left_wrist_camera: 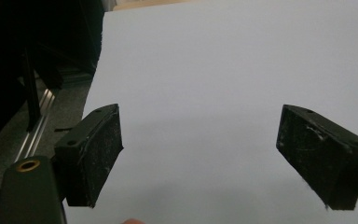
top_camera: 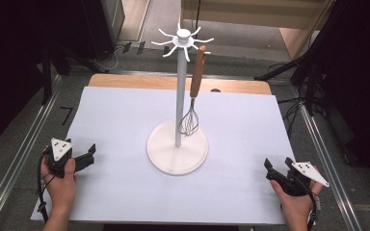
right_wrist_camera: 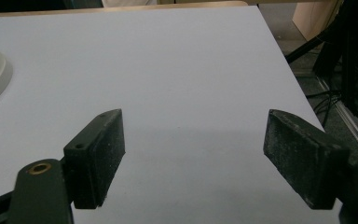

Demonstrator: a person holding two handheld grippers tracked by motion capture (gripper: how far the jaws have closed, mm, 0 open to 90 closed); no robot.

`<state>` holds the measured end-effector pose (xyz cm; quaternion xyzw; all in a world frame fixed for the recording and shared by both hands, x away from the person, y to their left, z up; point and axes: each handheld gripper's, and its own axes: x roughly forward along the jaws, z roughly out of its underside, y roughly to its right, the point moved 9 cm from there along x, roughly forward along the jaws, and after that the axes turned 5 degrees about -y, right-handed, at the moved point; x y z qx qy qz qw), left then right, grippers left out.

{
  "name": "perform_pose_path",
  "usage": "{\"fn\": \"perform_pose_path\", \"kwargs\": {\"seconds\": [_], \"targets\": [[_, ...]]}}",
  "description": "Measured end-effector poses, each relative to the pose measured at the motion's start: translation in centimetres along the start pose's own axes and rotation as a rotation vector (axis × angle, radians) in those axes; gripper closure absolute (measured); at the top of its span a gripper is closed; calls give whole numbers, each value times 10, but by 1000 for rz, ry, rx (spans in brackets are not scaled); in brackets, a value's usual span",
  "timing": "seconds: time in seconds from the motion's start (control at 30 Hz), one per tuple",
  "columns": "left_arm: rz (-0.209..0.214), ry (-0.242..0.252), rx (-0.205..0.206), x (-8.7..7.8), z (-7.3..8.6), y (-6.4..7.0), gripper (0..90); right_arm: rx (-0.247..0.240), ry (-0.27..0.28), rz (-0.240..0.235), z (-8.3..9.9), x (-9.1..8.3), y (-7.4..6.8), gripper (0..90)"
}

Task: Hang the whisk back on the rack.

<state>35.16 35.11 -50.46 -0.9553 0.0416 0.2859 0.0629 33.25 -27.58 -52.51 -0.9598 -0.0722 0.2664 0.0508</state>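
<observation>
Two grippers, yours: left gripper (top_camera: 90, 153) and right gripper (top_camera: 271, 169) both released, flanking rack (top_camera: 178, 144) holding whisk (top_camera: 190, 120).

Lighting: even, from overhead; the white table sheet (top_camera: 125, 183) is the brightest area, uniformly lit, without glare. Surroundings beyond the table's left and right edges fall to near black.

Shadows: faint and soft. A pale grey shade lies on the sheet beneath the jaws in both gripper views; the stand (top_camera: 177, 147) throws barely any shadow around its round base.

Sharpness: the high view is mildly soft, with fine detail in the whisk (top_camera: 189, 122) wires smeared. In the 2 gripper views the sheet is smooth and featureless, the near jaw pads fairly crisp, and the far corners dim and murky.

Distortion: table edges splay slightly outward toward the near corners in the high view.
</observation>
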Motion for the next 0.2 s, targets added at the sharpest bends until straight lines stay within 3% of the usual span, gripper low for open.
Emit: {"fn": "perform_pose_path", "kwargs": {"seconds": [0.1,0.2], "targets": [[1,0,-2,0,0,0,150,4,-6,-5,0,0,0,207],[0,0,-2,0,0,0,151,10,-23,31,1,2,2,333]]}}
